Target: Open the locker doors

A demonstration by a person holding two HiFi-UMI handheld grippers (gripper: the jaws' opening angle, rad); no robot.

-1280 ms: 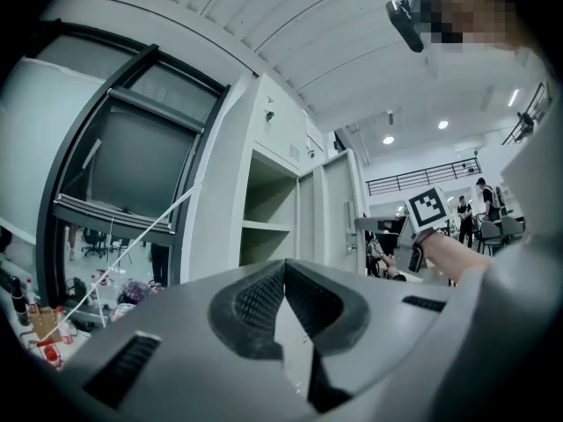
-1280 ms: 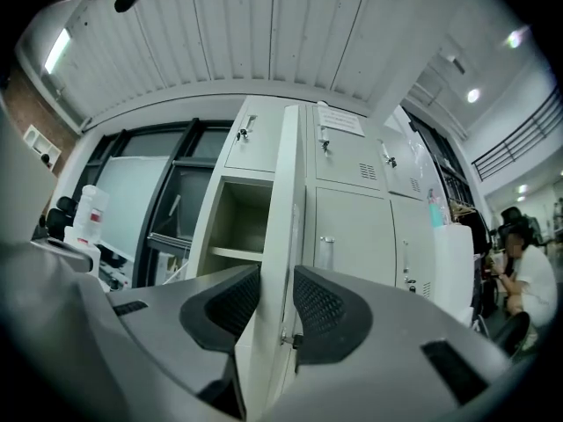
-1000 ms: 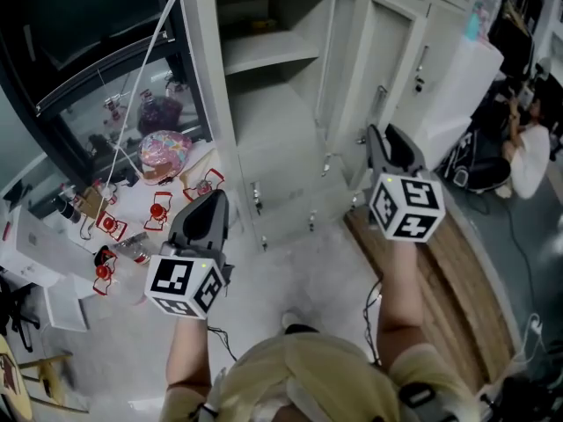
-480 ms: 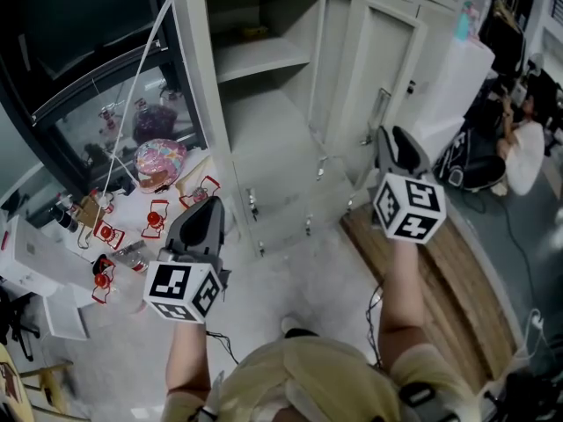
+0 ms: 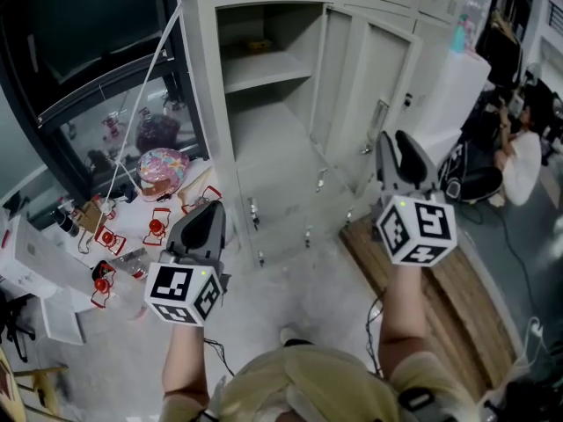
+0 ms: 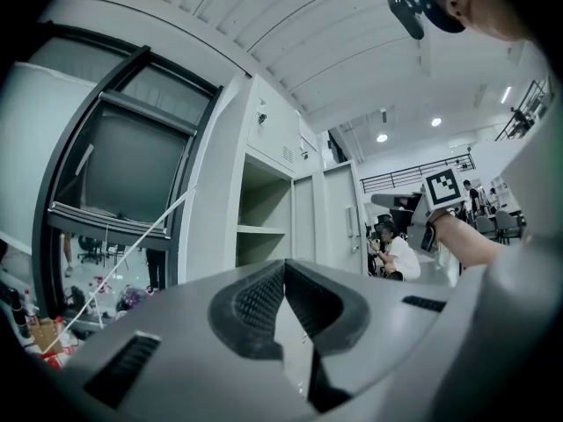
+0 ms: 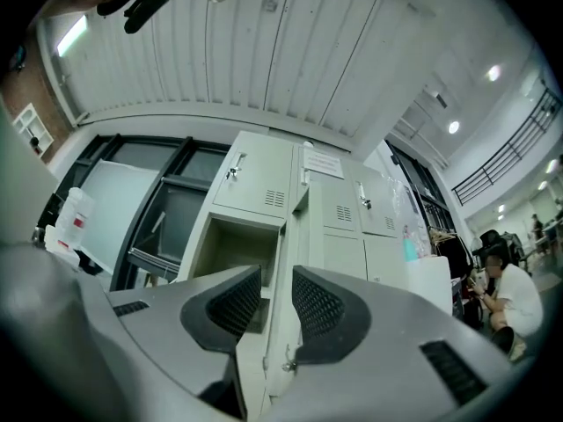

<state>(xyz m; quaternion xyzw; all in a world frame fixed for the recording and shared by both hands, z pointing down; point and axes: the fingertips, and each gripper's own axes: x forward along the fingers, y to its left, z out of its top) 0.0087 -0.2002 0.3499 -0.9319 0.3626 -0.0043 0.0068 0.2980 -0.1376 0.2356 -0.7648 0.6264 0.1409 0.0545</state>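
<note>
Locker doors [image 5: 383, 69]: 1 open, rest shut. I've just raised right gripper [image 5: 398, 148] toward them, jaws apart, empty. Left gripper [image 5: 209, 214] unmoved, jaws closed on nothing. Next door pending.

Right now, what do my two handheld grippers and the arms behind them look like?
The left gripper and the right gripper both have smooth grey plastic bodies, with black dimpled pads lining the jaws. Each carries a white cube printed with black square markers, with a small greenish light on its top edge. The forearms are bare. The person wears a pale yellow short-sleeved top.
</note>
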